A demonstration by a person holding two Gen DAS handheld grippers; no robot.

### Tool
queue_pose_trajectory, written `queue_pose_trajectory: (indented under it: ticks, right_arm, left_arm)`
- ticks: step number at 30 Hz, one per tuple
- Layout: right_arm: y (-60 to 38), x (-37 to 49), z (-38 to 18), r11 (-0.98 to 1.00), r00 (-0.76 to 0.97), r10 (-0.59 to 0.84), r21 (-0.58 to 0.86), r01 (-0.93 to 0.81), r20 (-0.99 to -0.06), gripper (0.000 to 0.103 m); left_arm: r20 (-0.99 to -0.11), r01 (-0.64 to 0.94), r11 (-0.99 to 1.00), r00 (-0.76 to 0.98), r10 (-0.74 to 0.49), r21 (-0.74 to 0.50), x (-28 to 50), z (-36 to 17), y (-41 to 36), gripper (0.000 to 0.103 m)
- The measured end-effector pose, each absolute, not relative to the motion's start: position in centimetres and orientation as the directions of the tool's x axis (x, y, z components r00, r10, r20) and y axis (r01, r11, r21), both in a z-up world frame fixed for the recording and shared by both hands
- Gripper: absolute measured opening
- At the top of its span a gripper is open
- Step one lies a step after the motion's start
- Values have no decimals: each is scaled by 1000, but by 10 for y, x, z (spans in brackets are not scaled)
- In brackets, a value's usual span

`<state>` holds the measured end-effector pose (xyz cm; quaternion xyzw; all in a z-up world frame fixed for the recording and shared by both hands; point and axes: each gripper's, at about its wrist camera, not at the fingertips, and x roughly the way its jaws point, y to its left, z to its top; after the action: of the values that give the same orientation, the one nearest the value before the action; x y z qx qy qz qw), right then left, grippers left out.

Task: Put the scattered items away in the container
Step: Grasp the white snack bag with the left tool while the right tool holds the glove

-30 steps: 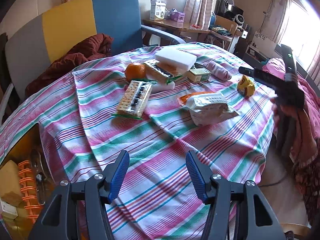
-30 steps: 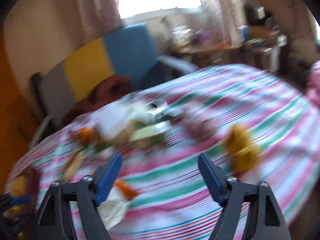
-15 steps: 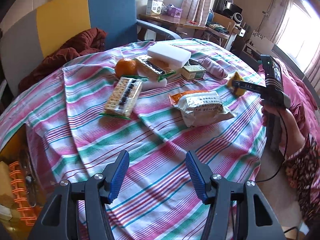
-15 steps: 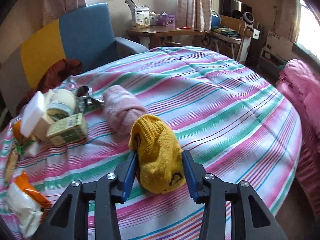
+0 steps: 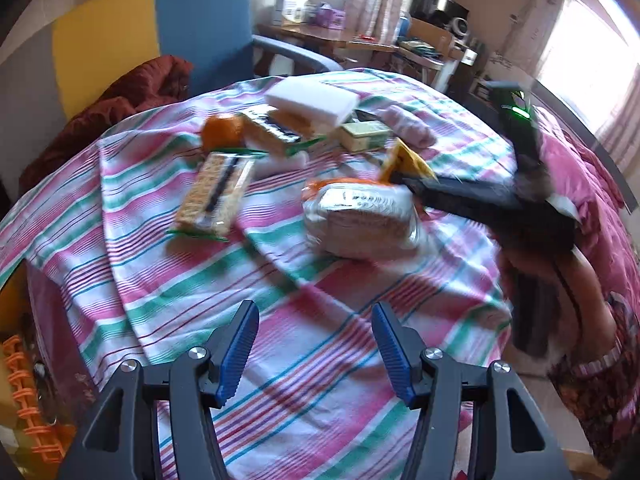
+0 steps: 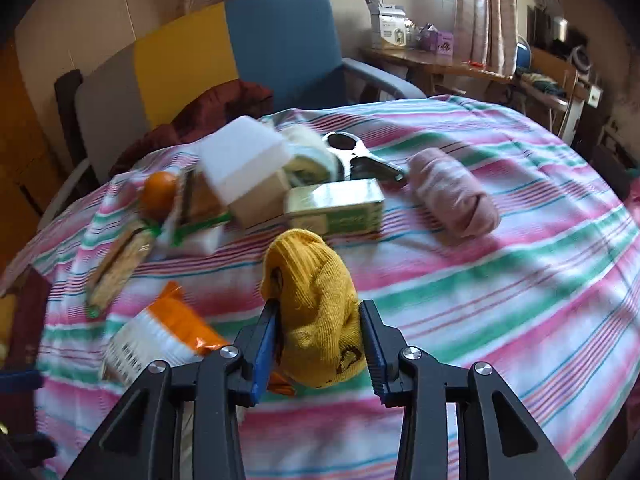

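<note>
The right claw (image 6: 318, 344) pinches a yellow sock (image 6: 316, 312). Its jaws are closing, and the blue pads press the sock on both sides. The sock stands up between them, over the striped cloth (image 6: 500, 280) on the table.

The left claw (image 5: 314, 354) is spread, with nothing between its blue pads. It hangs over the near part of the cloth. At the far left edge of its view, an orange basket rim (image 5: 24, 392) shows beside the table.

Just past the sock, to the left, lies a white and orange snack bag (image 6: 160, 336). Farther left is a cracker pack (image 6: 120, 268). Beyond the sock sits a green box (image 6: 334, 208). To the right of the box lies a rolled pink sock (image 6: 452, 196). Behind the box are metal tongs (image 6: 360, 156). To the left of the box a white block (image 6: 244, 164) rests on other packs, and an orange (image 6: 160, 194) sits left of that.

Far behind the table stands a blue and yellow chair (image 6: 224, 48), with dark red cloth (image 6: 216, 112) on it.
</note>
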<state>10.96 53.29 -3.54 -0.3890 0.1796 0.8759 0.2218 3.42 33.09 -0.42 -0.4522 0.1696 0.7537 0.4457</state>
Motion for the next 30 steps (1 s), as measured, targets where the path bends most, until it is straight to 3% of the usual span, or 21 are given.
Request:
queue_pose_trajectory:
  ticks: [7,11,15,21,27,30]
  right_arm:
    - [467,123,-41,-886,-661,113,225,-404,-742,40]
    - [480,130,-42,-832,-633,232,187,-523,-738,40]
    - [498,135,-47,-801,-596,286,153,-578,-750,40]
    - [510,148,-41,-778,-535,386,47,-627,-752,40]
    - [513,152,-42,-783,-555,355,86,-617,-752,40]
    - [510,151,-44,-788,-560,345,92,-608,-753,40]
  left_arm:
    - [-822,-764,-627,-256,509,-150,11,2,323,61]
    - [-808,-779,-598,-223,545,-189,4,6,338,76]
    - [-814,-790,-562,-146,562,-246,6,6,366,81]
    - [-851,-850,-520,-208,482,-86,25,3,417,83]
    - [-883,-856,-515,-269,386,36,25,-22,442,83]
    - [-887,-853,-522,-258,384,22,19,-32,438,84]
